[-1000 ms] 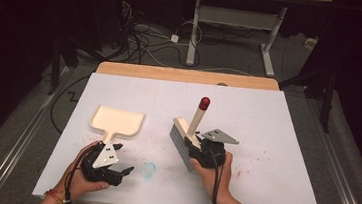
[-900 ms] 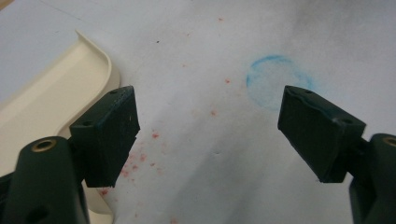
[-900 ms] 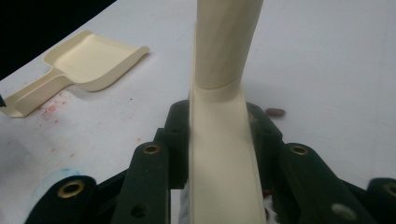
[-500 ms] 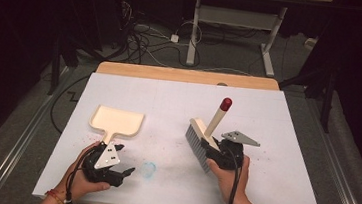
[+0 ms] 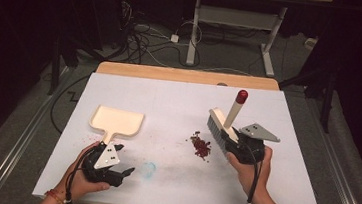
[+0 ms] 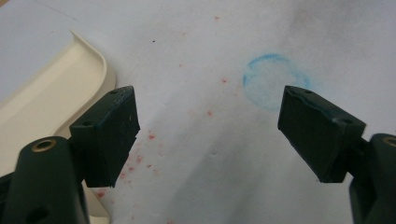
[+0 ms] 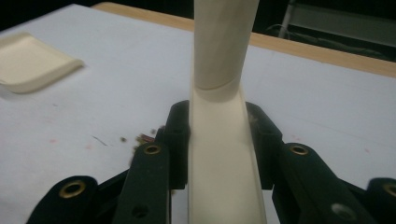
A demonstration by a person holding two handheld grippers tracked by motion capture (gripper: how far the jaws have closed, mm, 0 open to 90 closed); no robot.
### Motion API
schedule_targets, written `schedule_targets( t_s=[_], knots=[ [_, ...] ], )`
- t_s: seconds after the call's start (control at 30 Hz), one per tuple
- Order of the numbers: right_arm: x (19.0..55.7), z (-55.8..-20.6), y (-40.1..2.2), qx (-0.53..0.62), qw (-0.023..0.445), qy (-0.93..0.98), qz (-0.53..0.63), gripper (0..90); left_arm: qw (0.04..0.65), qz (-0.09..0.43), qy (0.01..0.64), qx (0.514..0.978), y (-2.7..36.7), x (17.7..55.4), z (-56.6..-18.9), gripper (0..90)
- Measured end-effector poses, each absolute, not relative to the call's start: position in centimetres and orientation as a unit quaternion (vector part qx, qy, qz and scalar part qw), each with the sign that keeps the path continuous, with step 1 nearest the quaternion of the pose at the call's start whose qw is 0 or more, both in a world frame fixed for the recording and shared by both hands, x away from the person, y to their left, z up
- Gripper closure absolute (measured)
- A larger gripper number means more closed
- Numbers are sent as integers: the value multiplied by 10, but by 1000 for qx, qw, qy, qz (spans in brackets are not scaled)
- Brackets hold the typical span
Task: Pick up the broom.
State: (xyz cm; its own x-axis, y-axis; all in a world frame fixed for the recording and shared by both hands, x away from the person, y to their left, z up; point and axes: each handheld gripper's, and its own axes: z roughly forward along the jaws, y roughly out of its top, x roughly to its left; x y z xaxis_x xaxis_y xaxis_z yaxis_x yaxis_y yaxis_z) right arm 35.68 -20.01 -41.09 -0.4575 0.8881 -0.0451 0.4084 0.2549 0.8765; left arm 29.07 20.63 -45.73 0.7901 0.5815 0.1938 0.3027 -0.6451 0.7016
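Note:
A cream brush [image 5: 231, 116] with a red handle tip and grey bristles stands on the white table [image 5: 169, 101], right of centre. My right gripper [image 5: 234, 140] is shut on its handle [image 7: 219, 93], low near the head. A small pile of red crumbs [image 5: 201, 146] lies just left of the bristles and also appears as crumbs [image 7: 141, 137] beside the right jaw. A cream dustpan [image 5: 117, 121] lies flat at the left. My left gripper [image 5: 126, 171] rests near the front edge, open and holding nothing, with the dustpan's edge [image 6: 51, 93] beside its left jaw.
A faint blue ring mark [image 5: 148, 169] is drawn on the table just ahead of the left gripper, seen closer as the ring [image 6: 273, 79]. Pale red specks dot the surface around it. A wooden strip [image 5: 186, 75] runs along the table's far edge.
My right gripper has carried the brush to the right, and the pile of red crumbs now lies in the open left of the bristles. The left gripper has stayed put.

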Motion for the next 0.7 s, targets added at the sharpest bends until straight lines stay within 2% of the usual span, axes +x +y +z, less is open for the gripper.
schedule_targets(
  t_s=[0.17, 0.37, 0.7],
  knots=[
    [374, -424, -200, 436, 296, 746, 406, 674, 336, 204, 247, 886, 205, 291, -458, 197],
    [381, -433, -181, 417, 316, 763, 379, 675, 338, 201, 249, 885, 206, 291, -458, 196],
    [371, -432, -155, 393, 283, 784, 388, 674, 335, 200, 245, 888, 204, 291, -459, 197]
  ],
)
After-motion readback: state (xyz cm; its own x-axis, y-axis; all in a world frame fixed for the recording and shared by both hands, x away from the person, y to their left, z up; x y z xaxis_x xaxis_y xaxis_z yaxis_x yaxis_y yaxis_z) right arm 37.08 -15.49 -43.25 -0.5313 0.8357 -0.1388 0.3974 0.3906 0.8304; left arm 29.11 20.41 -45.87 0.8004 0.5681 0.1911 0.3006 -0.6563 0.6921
